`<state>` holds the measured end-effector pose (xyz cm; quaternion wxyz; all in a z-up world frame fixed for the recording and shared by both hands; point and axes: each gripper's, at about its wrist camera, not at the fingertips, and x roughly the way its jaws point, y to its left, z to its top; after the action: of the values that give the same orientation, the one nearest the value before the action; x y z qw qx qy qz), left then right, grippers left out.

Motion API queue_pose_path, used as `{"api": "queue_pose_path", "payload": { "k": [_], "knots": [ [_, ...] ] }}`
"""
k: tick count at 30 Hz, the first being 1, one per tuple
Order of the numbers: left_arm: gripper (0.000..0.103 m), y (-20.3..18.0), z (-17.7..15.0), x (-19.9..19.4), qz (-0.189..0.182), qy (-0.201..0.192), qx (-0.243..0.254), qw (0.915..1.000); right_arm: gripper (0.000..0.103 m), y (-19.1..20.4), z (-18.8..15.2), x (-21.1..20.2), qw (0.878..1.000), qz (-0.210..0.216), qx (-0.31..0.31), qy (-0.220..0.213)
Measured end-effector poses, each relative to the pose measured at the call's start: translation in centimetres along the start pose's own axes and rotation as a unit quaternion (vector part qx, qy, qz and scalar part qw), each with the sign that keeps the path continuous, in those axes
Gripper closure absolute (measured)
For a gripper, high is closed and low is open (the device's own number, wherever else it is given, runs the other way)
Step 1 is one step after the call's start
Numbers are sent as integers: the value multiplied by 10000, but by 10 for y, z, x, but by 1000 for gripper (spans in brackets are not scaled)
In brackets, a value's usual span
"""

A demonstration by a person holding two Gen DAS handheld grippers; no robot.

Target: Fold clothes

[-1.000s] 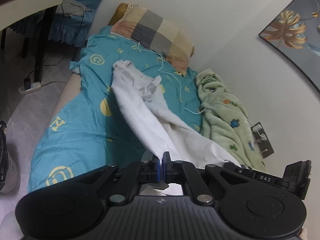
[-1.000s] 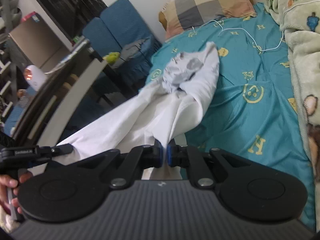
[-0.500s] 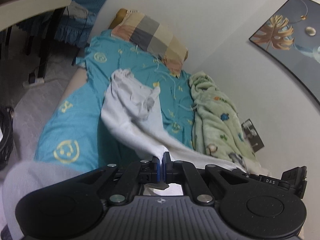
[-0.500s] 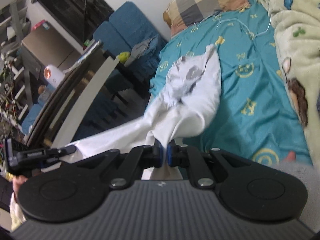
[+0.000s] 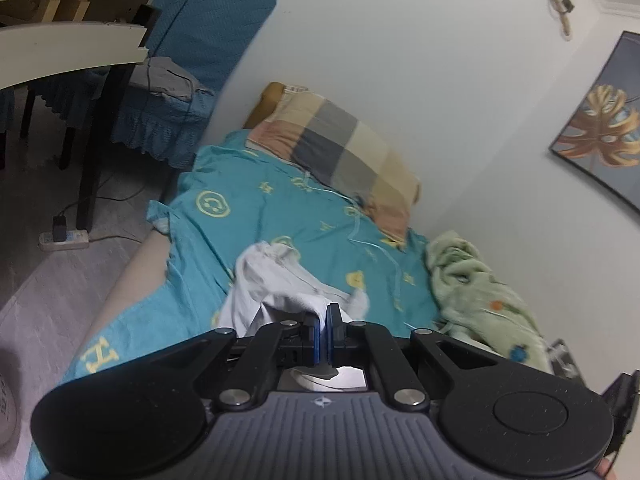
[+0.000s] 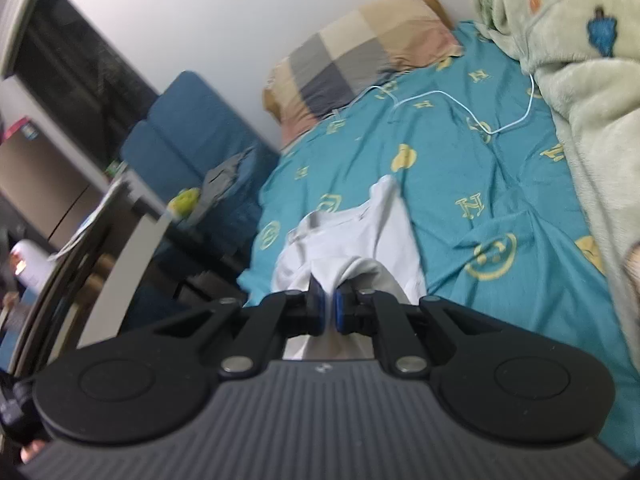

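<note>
We see a white garment (image 5: 276, 292) on a teal sheet (image 6: 460, 184) printed with yellow letters and smiley faces, a pillow (image 5: 340, 148) checked in beige, grey and pink, a pale green blanket (image 6: 592, 80), and black grippers with blue pads (image 6: 318, 306).

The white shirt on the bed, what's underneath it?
Under the white shirt lies the teal bedsheet with yellow prints. Both claws, left and right, pinch the shirt's near edge. Whatever is beneath its bunched middle is covered.

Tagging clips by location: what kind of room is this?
Most likely a bedroom: a bed with a teal sheet, a checked pillow, and a green fleece blanket bunched along the wall.
</note>
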<state>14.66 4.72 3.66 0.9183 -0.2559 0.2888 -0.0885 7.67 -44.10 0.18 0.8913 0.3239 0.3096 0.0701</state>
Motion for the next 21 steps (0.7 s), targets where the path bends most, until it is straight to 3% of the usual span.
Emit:
{"api": "queue_pose_path", "payload": {
  "k": [5, 12, 18, 21],
  "knots": [
    [100, 28, -8, 77, 61, 33, 4, 10000, 94, -22, -5, 62, 9995, -287, -45, 81],
    [99, 54, -46, 159, 309, 702, 271, 9967, 94, -43, -34, 137, 9955, -537, -188, 758],
    [96, 62, -65, 178, 371, 1061, 541, 9922, 92, -46, -45, 152, 9929, -710, -290, 905],
    [79, 60, -65, 166, 369, 1118, 528, 9916, 86, -46, -41, 144, 9943, -687, -134, 809]
  ]
}}
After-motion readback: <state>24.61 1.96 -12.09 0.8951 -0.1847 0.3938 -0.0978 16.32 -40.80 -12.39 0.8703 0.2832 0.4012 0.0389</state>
